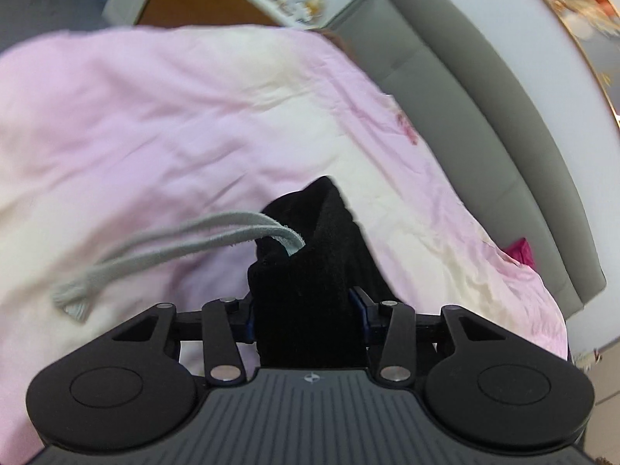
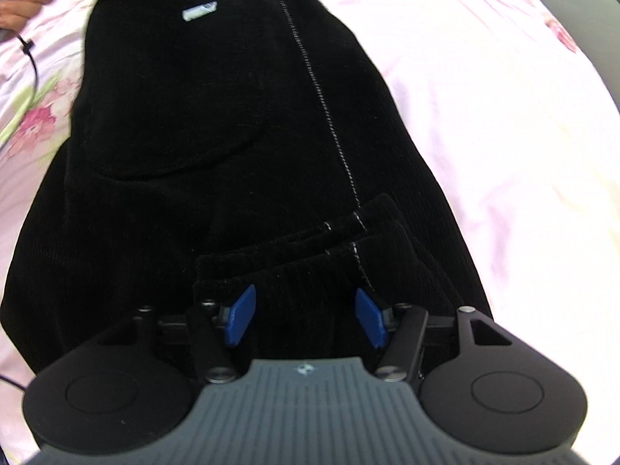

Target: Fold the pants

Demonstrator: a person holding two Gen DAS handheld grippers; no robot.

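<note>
Currently left gripper (image 1: 308, 314) is clamped on pants (image 2: 217, 124) at the drawstring (image 1: 174, 248); right gripper (image 2: 306, 317) stands apart over hems at 6 o'clock on the bed (image 2: 503, 116). Advice: keep edges aligned, lower slowly.

Bright daylight, motion blur, fisheye-bent edges

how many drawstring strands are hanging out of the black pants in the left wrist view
2. Both grey drawstring strands leave the waistband of the black pants side by side and trail left over the pink bedding. Any others may be hidden inside the fabric.
</note>
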